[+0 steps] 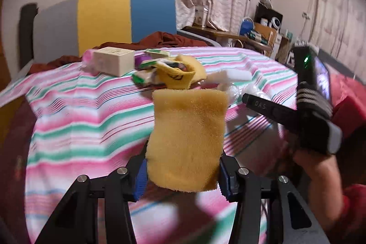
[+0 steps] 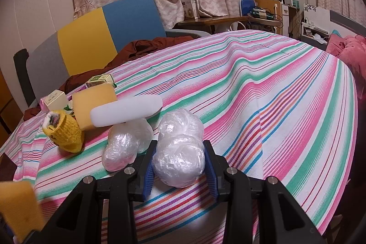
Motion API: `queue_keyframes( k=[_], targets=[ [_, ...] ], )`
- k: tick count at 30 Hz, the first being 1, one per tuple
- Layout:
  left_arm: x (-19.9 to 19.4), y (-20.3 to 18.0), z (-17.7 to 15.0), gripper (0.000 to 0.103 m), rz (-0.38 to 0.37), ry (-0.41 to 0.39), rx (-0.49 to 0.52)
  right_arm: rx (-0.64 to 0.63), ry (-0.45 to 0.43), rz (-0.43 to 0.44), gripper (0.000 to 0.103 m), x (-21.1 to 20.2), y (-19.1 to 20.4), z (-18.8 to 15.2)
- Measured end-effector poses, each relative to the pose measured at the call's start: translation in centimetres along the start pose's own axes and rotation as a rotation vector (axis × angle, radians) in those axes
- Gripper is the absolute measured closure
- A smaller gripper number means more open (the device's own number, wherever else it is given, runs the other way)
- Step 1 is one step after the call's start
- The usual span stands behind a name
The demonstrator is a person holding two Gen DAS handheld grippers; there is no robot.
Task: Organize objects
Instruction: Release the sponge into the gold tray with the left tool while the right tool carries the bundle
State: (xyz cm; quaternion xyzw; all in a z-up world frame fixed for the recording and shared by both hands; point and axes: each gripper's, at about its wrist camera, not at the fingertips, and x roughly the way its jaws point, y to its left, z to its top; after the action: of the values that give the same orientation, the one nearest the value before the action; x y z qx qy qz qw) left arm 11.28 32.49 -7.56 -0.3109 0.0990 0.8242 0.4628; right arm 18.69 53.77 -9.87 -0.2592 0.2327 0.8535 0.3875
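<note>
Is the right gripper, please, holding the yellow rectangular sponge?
No, the right gripper is shut on a clear crumpled plastic bundle; the yellow rectangular sponge sits in the left gripper.

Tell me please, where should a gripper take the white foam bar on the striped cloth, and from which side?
Probably at its free right half. The white foam bar lies flat and long, with its left end against the sponge and plastic bundles just in front. Come from above, fingers across its narrow width, front to back. Foam is soft, so a light squeeze should do.
</note>
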Motion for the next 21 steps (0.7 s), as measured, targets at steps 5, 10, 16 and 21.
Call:
queue_keyframes(
  k=[5, 10, 16, 21],
  targets=[
    [-3.3, 1.9, -0.5, 0.052, 0.006, -0.027, -0.086, -0.004, -0.002, -0.003, 0.065, 0.0, 0.1, 0.0],
    [-5.8, 4.0, -0.8, 0.052, 0.035, -0.043, -0.145, -0.011, 0.004, 0.004, 0.065, -0.1, 0.1, 0.0],
    [-9.9, 8.0, -0.9, 0.052, 0.083, -0.063, -0.248, -0.019, 0.011, -0.005, 0.066, -0.7, 0.2, -0.2],
    [-13.1, 12.5, -1.3, 0.052, 0.158, -0.042, -0.312, -0.021, -0.007, 0.027, 0.066, -2.7, 0.7, -1.0]
  ],
)
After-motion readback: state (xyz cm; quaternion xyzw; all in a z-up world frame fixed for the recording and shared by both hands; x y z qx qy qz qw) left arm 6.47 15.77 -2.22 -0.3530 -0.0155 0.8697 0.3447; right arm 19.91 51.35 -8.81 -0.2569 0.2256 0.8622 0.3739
